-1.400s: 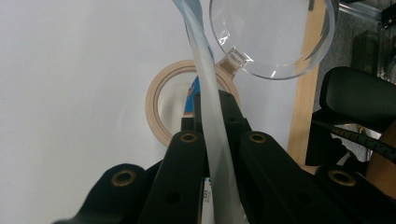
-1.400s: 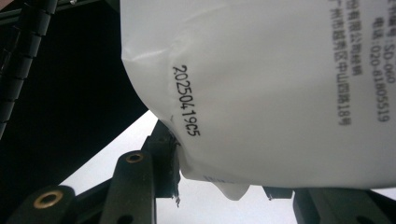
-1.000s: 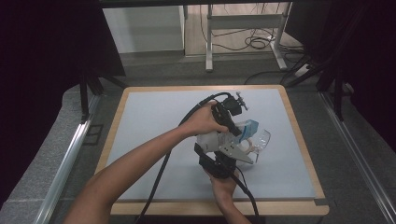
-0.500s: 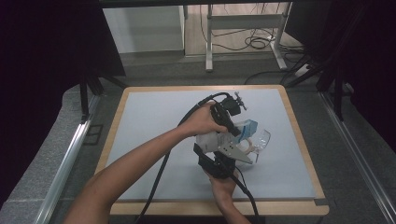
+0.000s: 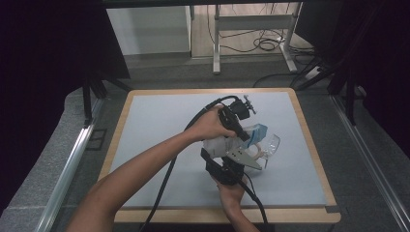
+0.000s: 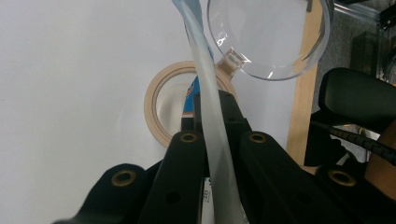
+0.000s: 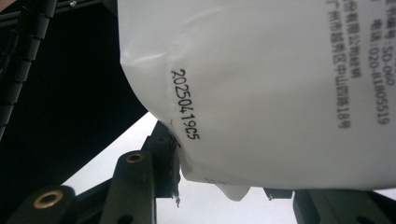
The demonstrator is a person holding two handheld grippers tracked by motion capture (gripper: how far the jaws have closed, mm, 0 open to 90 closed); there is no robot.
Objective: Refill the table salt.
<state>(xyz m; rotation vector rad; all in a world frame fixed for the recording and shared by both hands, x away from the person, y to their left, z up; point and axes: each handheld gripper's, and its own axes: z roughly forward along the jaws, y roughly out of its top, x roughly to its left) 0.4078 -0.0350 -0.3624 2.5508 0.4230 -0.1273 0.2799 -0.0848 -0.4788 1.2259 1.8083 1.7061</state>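
Nothing was moved since the earlier frame: pouch (image 5: 227,143) was held above the desk (image 5: 159,121), pinched by left claw (image 6: 215,126) and right claw (image 7: 219,186); a steady opposing pull was advised.

On the white plastic pouch (image 7: 280,84), in the right gripper view, a black stamped code runs along the pouch's left part: "20250419C5". Toward the upper right corner of the same pouch stand several lines of small black print, turned sideways: Chinese characters, among them "中山四路18号", a number "020-81805519" and "SD-060". In the left gripper view a blue label (image 6: 190,95) shows on the pouch, its print too small to read.
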